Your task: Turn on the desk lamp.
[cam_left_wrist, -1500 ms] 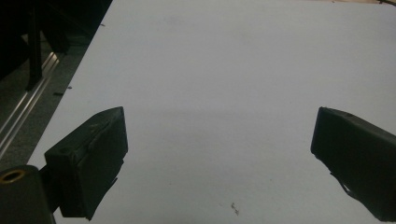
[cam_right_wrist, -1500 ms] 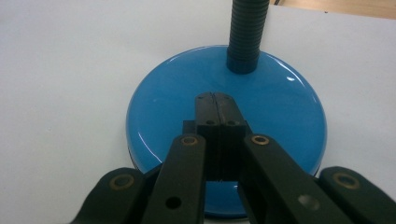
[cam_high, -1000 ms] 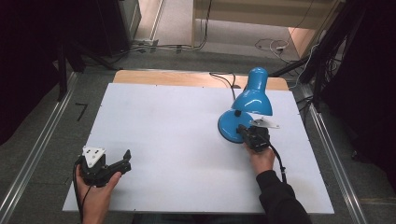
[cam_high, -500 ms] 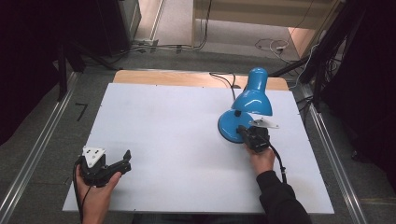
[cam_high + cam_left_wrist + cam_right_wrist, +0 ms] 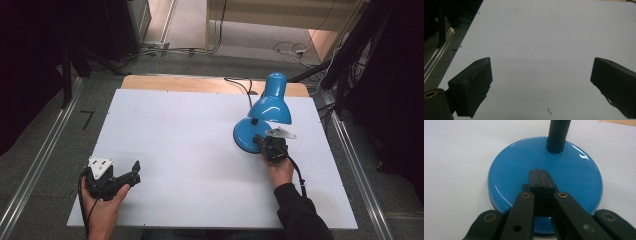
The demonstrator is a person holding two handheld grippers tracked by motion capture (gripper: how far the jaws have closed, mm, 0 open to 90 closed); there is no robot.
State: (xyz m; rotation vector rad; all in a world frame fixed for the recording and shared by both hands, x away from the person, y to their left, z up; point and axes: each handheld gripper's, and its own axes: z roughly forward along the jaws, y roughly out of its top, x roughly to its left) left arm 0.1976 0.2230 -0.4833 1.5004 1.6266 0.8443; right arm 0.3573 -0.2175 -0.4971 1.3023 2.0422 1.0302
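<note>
White table [image 5: 190, 150], right tongs [image 5: 539, 173] clenched (empty) over blue lamp base [image 5: 506, 177], left tongs [image 5: 541, 77] released

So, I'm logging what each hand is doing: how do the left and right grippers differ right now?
The left gripper has its jaws wide apart with nothing between them; the right gripper has its jaws shut together. The left gripper sits near the white table's front left corner, away from any object; the right gripper's tips are over the blue lamp's base. Both are black and hand-held.
</note>
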